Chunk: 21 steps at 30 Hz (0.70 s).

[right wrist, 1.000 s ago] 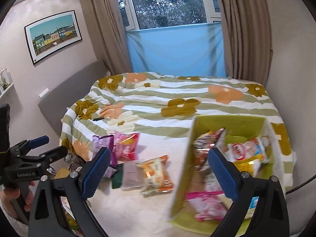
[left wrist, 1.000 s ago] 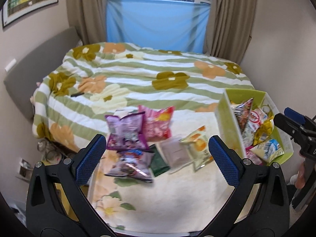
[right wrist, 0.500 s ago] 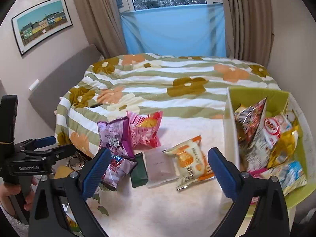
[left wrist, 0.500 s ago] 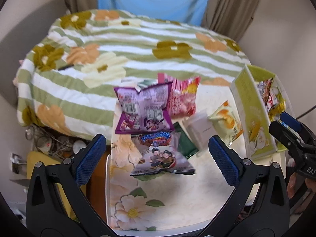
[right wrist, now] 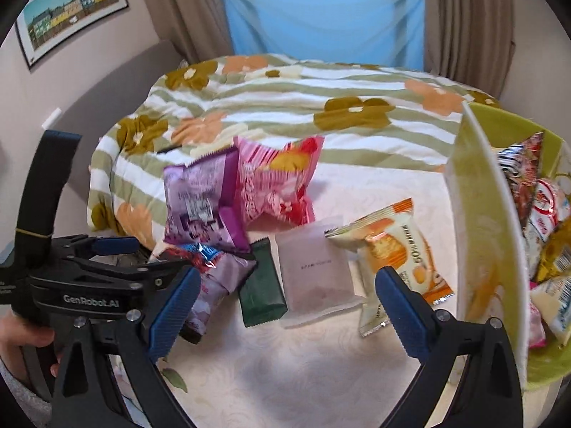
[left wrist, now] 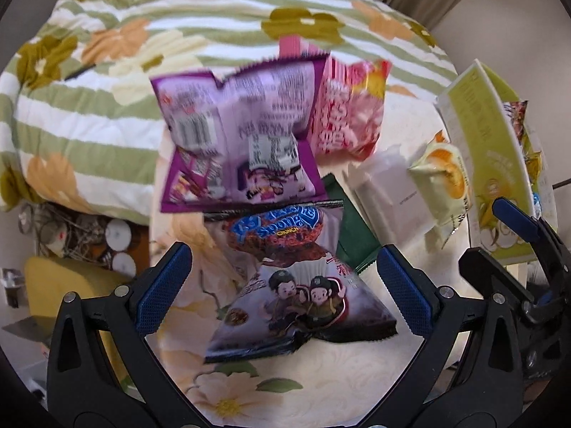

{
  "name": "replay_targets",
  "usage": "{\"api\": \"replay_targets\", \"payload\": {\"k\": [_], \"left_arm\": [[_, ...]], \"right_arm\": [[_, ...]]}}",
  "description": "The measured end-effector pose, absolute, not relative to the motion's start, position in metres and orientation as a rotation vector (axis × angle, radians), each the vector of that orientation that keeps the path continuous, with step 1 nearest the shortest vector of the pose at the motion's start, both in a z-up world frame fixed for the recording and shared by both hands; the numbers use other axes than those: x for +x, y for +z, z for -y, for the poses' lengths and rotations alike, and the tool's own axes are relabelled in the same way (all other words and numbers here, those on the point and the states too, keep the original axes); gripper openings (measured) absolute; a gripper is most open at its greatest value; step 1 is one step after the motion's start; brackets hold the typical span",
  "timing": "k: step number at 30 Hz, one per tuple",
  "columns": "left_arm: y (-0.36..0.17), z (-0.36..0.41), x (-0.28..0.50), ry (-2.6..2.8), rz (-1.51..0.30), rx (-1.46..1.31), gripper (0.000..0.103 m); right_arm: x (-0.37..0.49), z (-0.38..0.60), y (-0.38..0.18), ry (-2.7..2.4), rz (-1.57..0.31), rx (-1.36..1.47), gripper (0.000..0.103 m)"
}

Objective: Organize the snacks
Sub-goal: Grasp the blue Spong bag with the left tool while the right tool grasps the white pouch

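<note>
A bed with a green-striped floral quilt (right wrist: 321, 100) fills the upper half of the right wrist view. Below it, the cream floral bench (right wrist: 303, 367) carries the loose snacks. A lime-green bin (right wrist: 478, 221) stands at the right edge of the frame, already holding several packets. At centre left lie a purple snack bag (left wrist: 239, 135) and, touching its right side, a pink snack bag (left wrist: 346, 114). Below the purple one in the left wrist view sits a Sponge Crunch bag (left wrist: 296, 278), between the spread fingers of the left gripper (left wrist: 285, 289), which holds nothing. A white pouch (right wrist: 317, 271) lies mid-frame, with a dark green packet (right wrist: 262, 285) just left of it and an orange biscuit packet (right wrist: 396, 253) to its right. The right gripper (right wrist: 285, 306) hangs wide open and empty above the bench.
</note>
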<state>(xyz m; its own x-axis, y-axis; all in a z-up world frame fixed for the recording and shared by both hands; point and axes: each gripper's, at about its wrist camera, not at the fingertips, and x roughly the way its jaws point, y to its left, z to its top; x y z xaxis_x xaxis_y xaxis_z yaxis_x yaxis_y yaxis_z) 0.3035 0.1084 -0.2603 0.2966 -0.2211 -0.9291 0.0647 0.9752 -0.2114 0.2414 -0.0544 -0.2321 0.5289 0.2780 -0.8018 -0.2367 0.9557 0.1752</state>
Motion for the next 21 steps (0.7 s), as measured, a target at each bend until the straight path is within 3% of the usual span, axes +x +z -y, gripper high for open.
{"api": "replay_targets", "payload": {"k": [9,11,13,21], "left_arm": [[-0.295,-0.103,0.307,-0.134,-1.343,-0.179,0.093],[-0.300,-0.102,0.305,-0.131,-1.355,-0.179,0.090],[-0.305,-0.101,0.303,-0.123,-1.369,-0.174,0.079],[-0.314,-0.100,0.295,-0.113,-1.388,-0.184,0.072]], "right_arm": [[0.249,0.051,-0.262,0.408,-0.985,-0.067,0.095],[0.253,0.050,-0.267,0.423,-1.000,-0.075,0.092],[0.258,0.050,-0.273,0.441,-1.020,-0.081,0.090],[0.273,0.043,-0.290,0.469,-1.062,-0.113,0.086]]}}
